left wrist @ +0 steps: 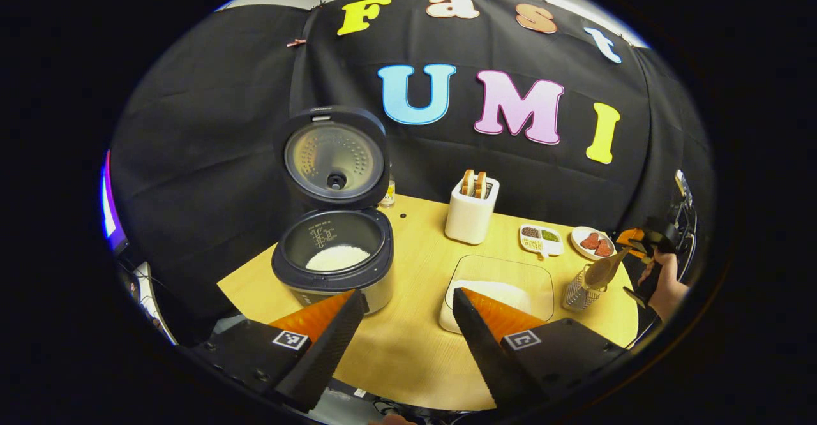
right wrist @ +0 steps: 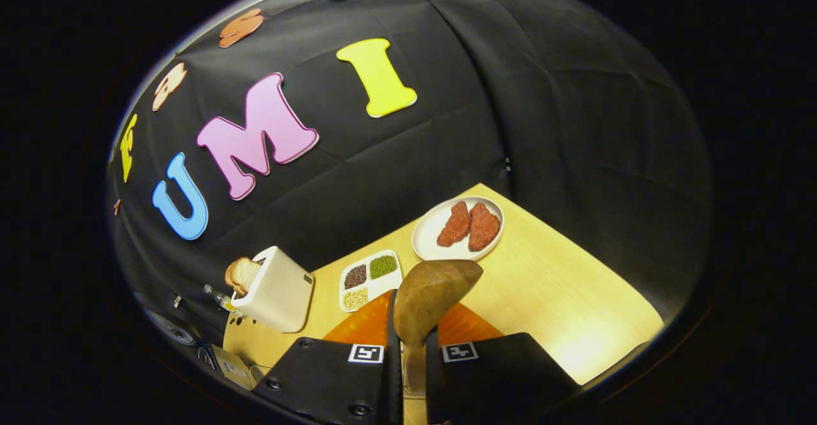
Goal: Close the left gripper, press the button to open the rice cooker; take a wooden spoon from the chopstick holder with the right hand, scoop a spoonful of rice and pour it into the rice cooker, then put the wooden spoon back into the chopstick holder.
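The rice cooker (left wrist: 332, 256) stands with its lid (left wrist: 332, 157) up and white rice in its pot. My left gripper (left wrist: 408, 294) hangs open over the table's near edge, between the cooker and the glass tray of rice (left wrist: 504, 284). In the left gripper view, a hand at far right holds my right gripper (left wrist: 641, 246), shut on the wooden spoon (left wrist: 603, 270), whose bowl points down just above the wire chopstick holder (left wrist: 577, 292). In the right gripper view my right gripper (right wrist: 412, 339) clamps the spoon's handle and the spoon bowl (right wrist: 434, 294) sticks up ahead.
A white toaster (left wrist: 471, 211) with bread stands behind the rice tray, a divided dish of beans (left wrist: 541, 240) and a plate with meat pieces (left wrist: 593, 241) to its right. A small bottle (left wrist: 387, 194) stands behind the cooker. Wooden table (left wrist: 415, 342) ends at the black cloth.
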A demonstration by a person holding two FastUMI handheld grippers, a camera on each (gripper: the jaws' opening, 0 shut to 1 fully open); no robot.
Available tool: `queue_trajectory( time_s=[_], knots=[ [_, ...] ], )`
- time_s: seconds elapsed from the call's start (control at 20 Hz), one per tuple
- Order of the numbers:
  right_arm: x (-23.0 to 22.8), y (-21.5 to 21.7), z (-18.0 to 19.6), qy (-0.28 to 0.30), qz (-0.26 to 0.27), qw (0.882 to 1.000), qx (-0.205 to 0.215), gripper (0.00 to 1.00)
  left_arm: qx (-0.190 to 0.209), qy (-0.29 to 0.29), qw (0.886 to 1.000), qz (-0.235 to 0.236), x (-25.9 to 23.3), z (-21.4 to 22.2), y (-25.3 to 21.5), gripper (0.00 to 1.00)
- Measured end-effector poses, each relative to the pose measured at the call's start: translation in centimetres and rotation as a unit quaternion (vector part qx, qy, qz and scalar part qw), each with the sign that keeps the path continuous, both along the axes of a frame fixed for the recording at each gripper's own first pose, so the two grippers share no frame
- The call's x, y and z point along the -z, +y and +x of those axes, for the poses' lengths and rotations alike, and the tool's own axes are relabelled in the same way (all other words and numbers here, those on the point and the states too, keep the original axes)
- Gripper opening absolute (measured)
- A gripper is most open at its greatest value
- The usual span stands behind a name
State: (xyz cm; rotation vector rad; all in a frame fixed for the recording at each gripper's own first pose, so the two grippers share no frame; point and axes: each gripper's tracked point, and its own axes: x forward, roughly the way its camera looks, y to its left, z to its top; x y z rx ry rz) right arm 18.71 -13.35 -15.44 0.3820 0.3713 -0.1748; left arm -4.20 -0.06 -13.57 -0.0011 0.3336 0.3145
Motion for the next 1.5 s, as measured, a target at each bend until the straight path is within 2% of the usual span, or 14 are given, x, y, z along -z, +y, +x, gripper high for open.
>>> queue_trajectory(
  time_s=[0.2,0.3,0.45,0.65,0.85,1.05,1.25,1.4,1.45,1.5],
  knots=[
    [-4.5,2.8,-1.6,-0.035,0.004,0.999,-0.023,0.18,0.008,-0.009,1.000,-0.014,0.1,-0.1,1.1,0.95],
    [-5.7,5.4,-2.7,-0.044,0.007,0.998,-0.049,0.18,0.013,-0.008,1.000,-0.027,0.5,-0.1,1.9,0.95],
    [-6.9,9.3,-3.9,-0.059,-0.003,0.995,-0.083,0.18,0.019,-0.011,0.999,-0.030,0.7,-0.4,3.9,0.95],
    [-6.8,14.8,-5.0,-0.057,0.001,0.993,-0.107,0.18,0.035,-0.004,0.998,-0.049,1.5,-1.1,6.1,0.96],
    [-4.2,19.4,-6.0,-0.039,-0.006,0.991,-0.124,0.18,0.051,-0.001,0.997,-0.053,2.0,-1.4,8.6,0.95],
    [0.7,22.3,-6.7,-0.009,-0.043,0.990,-0.136,0.19,0.047,0.000,0.998,-0.047,1.8,-1.8,11.2,0.95],
    [5.0,23.8,-6.3,0.010,-0.049,0.991,-0.125,0.19,0.050,0.004,0.997,-0.059,3.1,-1.7,12.4,0.95],
    [7.1,24.6,-6.0,0.018,-0.053,0.992,-0.117,0.18,0.046,-0.013,0.998,-0.033,3.1,-1.3,14.0,0.96],
    [7.5,24.8,-5.9,0.019,-0.058,0.992,-0.114,0.14,0.051,-0.013,0.998,-0.027,3.4,-1.3,14.1,0.95],
    [8.1,25.0,-5.9,0.023,-0.062,0.991,-0.112,0.18,0.053,-0.011,0.998,-0.023,3.7,-1.2,14.3,0.95]
  ],
)
